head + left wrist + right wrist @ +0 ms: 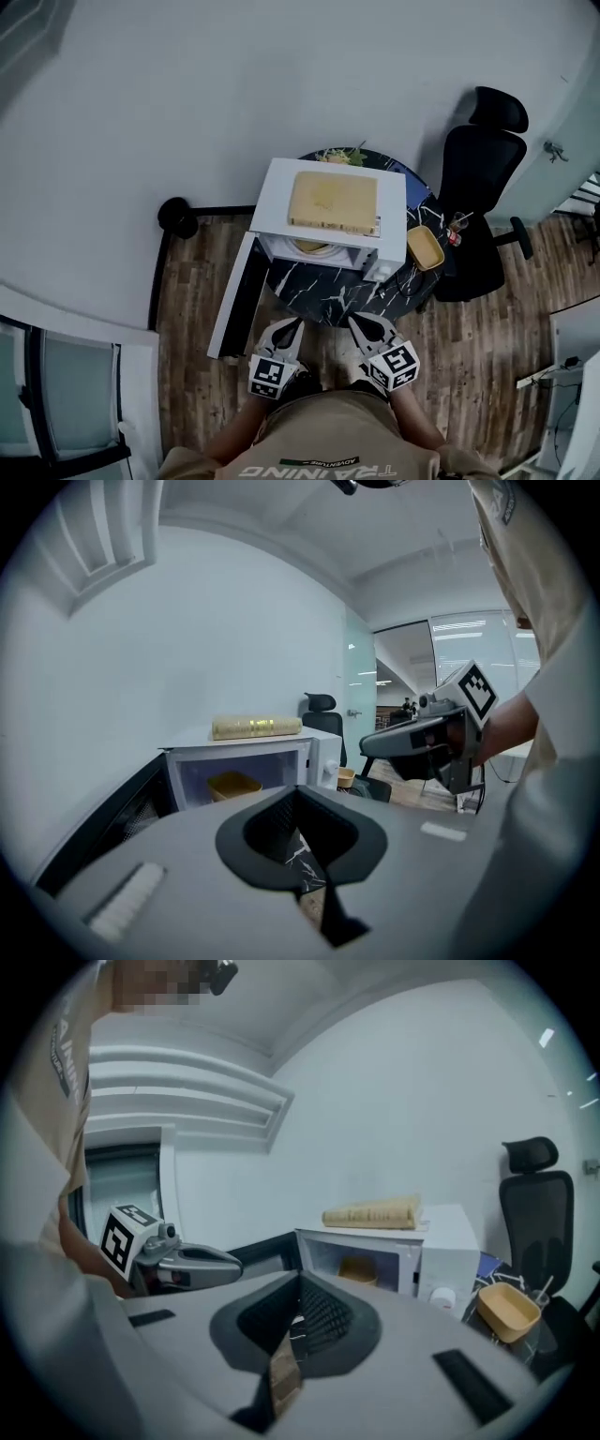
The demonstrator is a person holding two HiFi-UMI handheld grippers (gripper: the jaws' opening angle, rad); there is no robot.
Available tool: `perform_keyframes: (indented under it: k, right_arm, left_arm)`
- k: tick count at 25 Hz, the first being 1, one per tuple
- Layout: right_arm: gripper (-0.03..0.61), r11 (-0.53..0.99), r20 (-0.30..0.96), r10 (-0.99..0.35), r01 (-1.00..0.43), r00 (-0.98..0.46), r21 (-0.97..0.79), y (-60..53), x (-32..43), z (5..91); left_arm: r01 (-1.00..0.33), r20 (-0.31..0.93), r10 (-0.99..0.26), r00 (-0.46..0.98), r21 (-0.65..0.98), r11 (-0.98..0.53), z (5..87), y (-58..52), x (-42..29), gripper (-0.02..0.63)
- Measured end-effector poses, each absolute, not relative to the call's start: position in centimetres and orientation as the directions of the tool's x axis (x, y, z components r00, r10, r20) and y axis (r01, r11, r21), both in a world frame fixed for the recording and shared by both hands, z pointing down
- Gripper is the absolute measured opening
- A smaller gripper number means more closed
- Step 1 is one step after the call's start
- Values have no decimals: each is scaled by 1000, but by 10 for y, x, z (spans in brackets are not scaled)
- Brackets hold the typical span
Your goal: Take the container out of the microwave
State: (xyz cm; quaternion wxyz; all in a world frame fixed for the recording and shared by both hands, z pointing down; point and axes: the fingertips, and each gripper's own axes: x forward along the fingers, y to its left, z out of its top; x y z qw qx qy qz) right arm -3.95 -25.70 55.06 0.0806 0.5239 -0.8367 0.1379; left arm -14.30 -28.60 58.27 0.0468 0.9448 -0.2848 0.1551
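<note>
A white microwave [389, 211] stands on a round black marble table [328, 292], its door [236, 295] swung open to the left. Inside sits a yellow container [314, 247], also visible in the left gripper view [232, 784] and the right gripper view [357, 1268]. My left gripper [289, 323] and right gripper [360, 322] hover side by side at the table's near edge, well short of the microwave. Both are shut with nothing held. The jaws point toward the open cavity.
A flat yellowish pack [333, 202] lies on top of the microwave. A second yellow container [425, 247] sits on the table to the microwave's right. A black office chair [483, 187] stands beyond it. The floor is wood; a white wall is behind.
</note>
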Motion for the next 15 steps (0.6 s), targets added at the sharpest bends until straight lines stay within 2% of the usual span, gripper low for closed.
perform_keyframes:
  k: [6, 15]
  right_arm:
    - [8, 331, 318, -872, -927, -372, -177, -265, -33, 565]
    - [9, 381, 299, -857, -906, -420, -183, -302, -19, 571]
  left_arm:
    - [-497, 323, -470, 821, 1, -868, 591, -319, -138, 7]
    - [-429, 325, -418, 848, -43, -902, 609, -357, -97, 8]
